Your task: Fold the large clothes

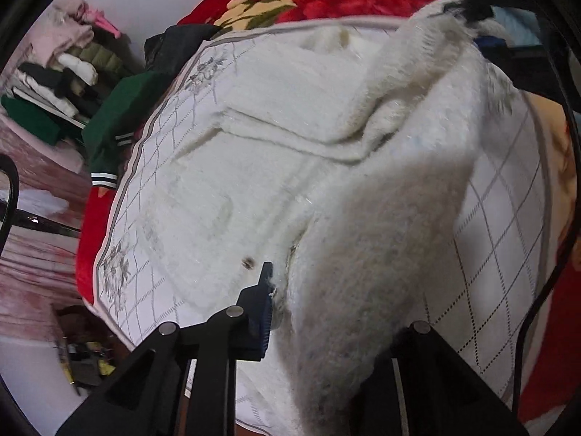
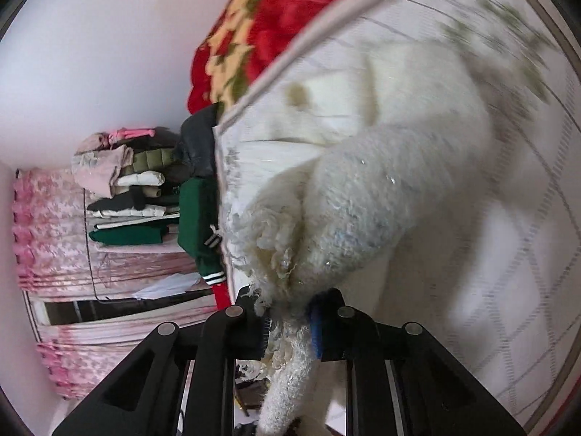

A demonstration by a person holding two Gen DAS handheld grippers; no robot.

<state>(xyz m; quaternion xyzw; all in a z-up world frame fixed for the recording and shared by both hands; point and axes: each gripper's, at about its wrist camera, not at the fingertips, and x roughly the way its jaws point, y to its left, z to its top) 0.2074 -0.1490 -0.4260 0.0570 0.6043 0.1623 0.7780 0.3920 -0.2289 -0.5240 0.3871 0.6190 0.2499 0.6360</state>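
A white fluffy sweater (image 1: 276, 138) lies spread on a white quilted bed cover with a grey grid (image 1: 508, 239). My left gripper (image 1: 290, 301) is shut on the sweater's near edge, lifting a fold of it; only its left finger (image 1: 263, 312) shows, the other is hidden under the cloth. My right gripper (image 2: 290, 323) is shut on another part of the white sweater (image 2: 363, 203), the fabric bunched between its fingers and hanging down below them. The right gripper also shows at the top right of the left wrist view (image 1: 472, 3), holding the sweater's far edge up.
A red floral blanket (image 1: 326, 3) lies under the cover. A green garment (image 1: 120, 116) and a dark jacket (image 1: 174, 43) lie at the bed's left edge. A stack of folded clothes (image 2: 123, 189) sits beyond, by a pink curtain (image 2: 54, 225).
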